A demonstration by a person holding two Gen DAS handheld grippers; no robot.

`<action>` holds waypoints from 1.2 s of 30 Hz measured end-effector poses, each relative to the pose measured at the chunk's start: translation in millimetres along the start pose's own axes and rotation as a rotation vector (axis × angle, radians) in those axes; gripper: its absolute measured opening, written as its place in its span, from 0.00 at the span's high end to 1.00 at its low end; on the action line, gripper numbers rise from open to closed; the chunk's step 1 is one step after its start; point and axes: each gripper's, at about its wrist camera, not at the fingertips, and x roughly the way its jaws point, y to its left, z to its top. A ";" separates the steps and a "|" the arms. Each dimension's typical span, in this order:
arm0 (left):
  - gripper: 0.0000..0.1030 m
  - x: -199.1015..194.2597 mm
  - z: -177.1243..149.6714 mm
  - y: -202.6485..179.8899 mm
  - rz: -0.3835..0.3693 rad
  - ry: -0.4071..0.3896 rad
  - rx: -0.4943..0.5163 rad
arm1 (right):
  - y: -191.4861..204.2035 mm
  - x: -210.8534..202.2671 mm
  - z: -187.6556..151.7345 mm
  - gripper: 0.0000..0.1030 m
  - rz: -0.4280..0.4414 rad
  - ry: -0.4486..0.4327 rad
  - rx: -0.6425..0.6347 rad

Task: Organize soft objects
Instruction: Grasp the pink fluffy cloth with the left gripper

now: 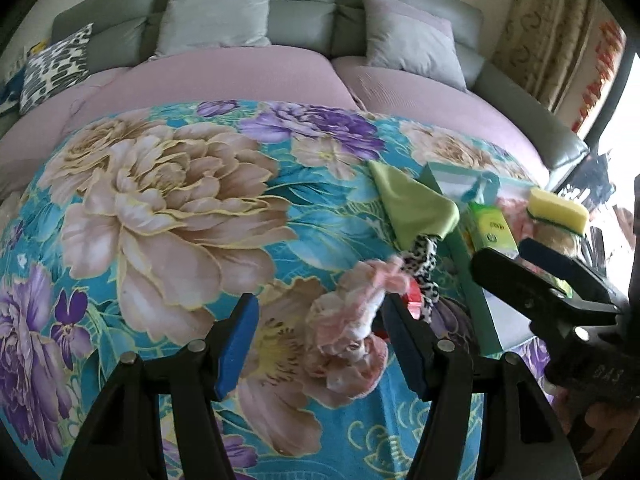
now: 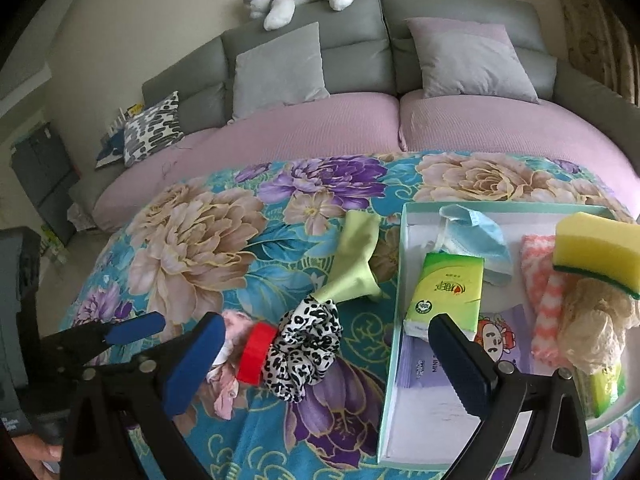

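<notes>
The crumpled pale-pink cloth (image 1: 352, 320), lying on the floral blanket (image 1: 160, 200) left of the box, is being straddled by the left gripper (image 1: 320, 344), its jaws apart and nearer than the open right gripper (image 2: 324, 364).

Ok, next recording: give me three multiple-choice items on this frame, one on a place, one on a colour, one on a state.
1. Where is the yellow sponge with green scrub base?
A. in the shallow pale-green box
B. on the sofa
C. between gripper fingers

2. What colour is the ring beside the leopard-print fabric scrunchie?
A. blue
B. red
C. white

3. How is the right gripper?
A. shut on the sponge
B. shut on the scrunchie
C. open

A: it rests on cloths inside the box. B: plainly red. C: its fingers stand apart, pressing nothing.
</notes>
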 end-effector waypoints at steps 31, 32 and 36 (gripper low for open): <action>0.86 25.4 -3.6 16.2 -0.040 0.015 -0.078 | 21.2 18.8 -8.8 0.31 0.063 0.077 -0.045; 0.86 24.6 -3.7 20.6 -0.031 0.012 -0.093 | 21.2 19.4 -8.9 0.33 0.064 0.080 -0.044; 0.87 22.5 -3.6 36.6 0.002 0.006 -0.150 | 26.6 22.6 -10.4 0.38 0.072 0.092 -0.060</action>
